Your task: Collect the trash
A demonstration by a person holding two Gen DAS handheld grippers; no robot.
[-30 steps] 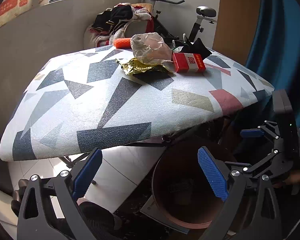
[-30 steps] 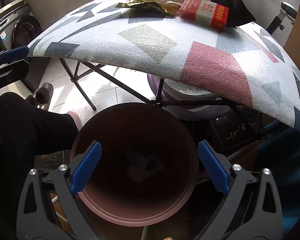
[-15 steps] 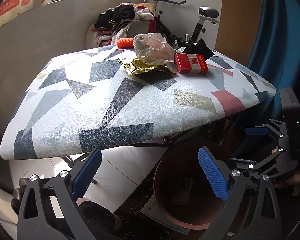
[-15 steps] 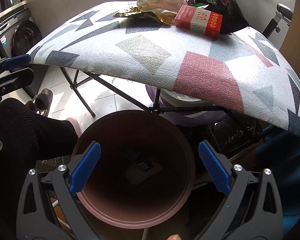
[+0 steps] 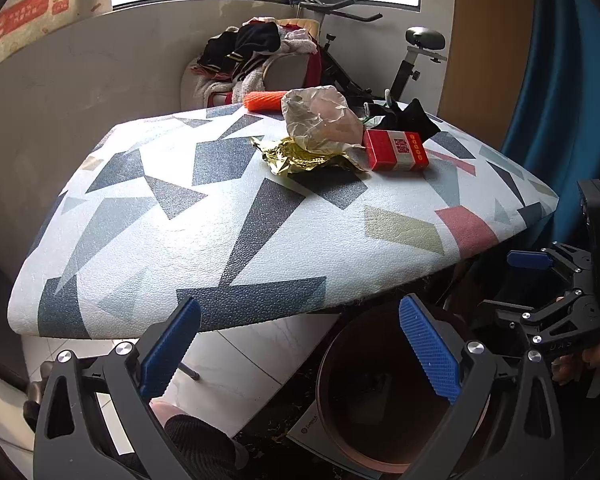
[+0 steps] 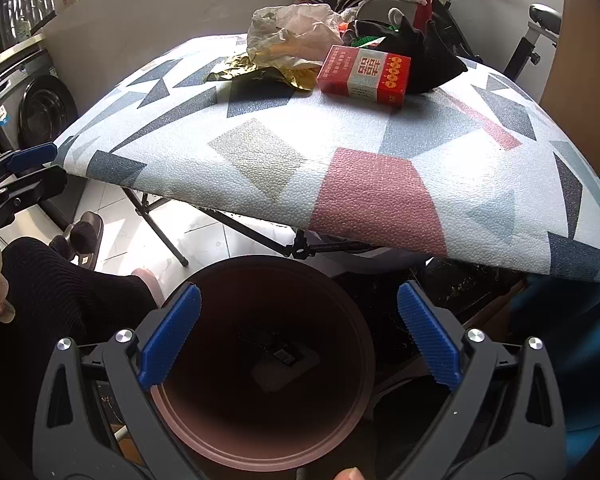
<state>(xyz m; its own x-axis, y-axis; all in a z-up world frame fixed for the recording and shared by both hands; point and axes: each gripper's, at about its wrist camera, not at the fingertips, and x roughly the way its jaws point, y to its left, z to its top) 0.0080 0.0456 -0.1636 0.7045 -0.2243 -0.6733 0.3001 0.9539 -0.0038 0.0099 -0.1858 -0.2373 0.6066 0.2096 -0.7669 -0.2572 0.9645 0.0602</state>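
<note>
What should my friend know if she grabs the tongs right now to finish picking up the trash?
Left tongs: open, empty, low in front of the table.
Right tongs: open, empty, over the brown bin.
Done: something dark already lies in the bin.
Left on the table: red box, gold wrapper, crumpled plastic bag, orange piece.

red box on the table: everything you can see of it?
The red box is a small rectangular carton, seemingly cardboard, red with gold characters and a pale band along one side. It looks closed and lies flat on the patterned table, far side. The crumpled gold wrapper is close beside it; black cloth lies right behind. Neither gripper touches it.
</note>
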